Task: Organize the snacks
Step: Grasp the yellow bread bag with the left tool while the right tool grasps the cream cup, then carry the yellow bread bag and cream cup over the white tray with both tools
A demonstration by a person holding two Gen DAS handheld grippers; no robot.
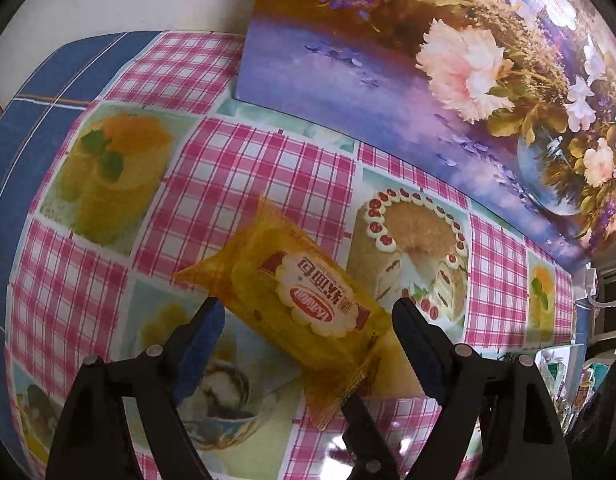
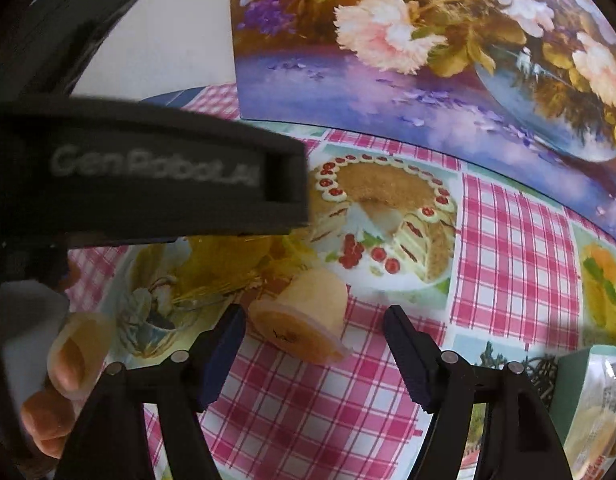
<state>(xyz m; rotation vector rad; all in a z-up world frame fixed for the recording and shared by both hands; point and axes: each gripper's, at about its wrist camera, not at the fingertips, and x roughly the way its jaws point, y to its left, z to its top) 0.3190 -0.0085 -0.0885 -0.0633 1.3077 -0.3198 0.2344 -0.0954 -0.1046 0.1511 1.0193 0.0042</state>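
Note:
A yellow snack packet (image 1: pixel 303 300) with a red and white label lies slanted on the checked tablecloth (image 1: pixel 247 168). My left gripper (image 1: pixel 308 320) hangs over it, open, a finger on each side and neither pad pressing. In the right wrist view a pale orange cup (image 2: pixel 303 320) with a sealed lid lies on its side on the cloth. My right gripper (image 2: pixel 314 320) is open around it, with gaps on both sides. The same packet (image 2: pixel 227 264) shows there, partly hidden under the left gripper's black body (image 2: pixel 147 172).
A large flower painting (image 1: pixel 428 80) leans along the table's back edge. A blue cloth (image 1: pixel 47 92) covers the far left. At the right stands a green box (image 2: pixel 588 400) holding wrapped snacks. A person's fingers (image 2: pixel 67 368) show at the lower left of the right wrist view.

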